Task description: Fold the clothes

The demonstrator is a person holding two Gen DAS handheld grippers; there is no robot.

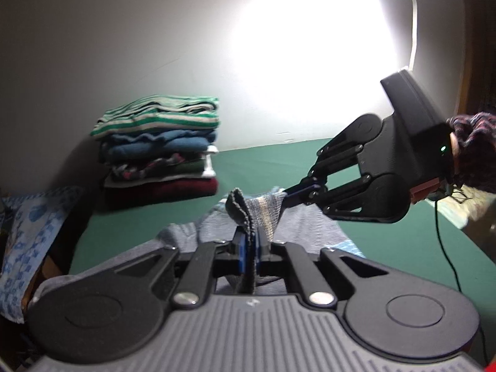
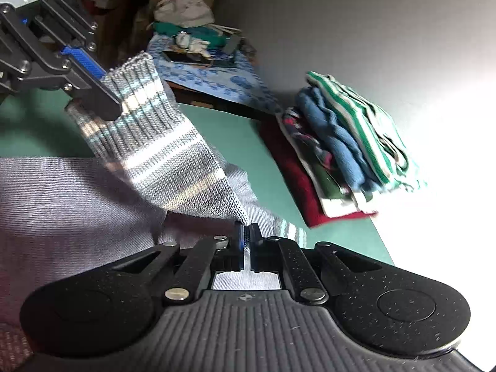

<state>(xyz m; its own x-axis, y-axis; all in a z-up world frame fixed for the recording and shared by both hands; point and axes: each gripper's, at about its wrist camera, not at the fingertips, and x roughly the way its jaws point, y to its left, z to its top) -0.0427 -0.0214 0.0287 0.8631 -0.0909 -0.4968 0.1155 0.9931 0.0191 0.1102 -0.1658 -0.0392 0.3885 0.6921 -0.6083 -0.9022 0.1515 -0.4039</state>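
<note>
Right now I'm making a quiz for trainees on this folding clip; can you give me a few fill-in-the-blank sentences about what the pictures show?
1. Both the left gripper and the right gripper are shut on the grey striped ____.
2. The stack of folded clothes rests on a ____ surface.
3. The top garment of that stack is striped white and ____.
4. The bottom garment of the stack is dark ____.

Missing words: sweater; green; green; red
</note>
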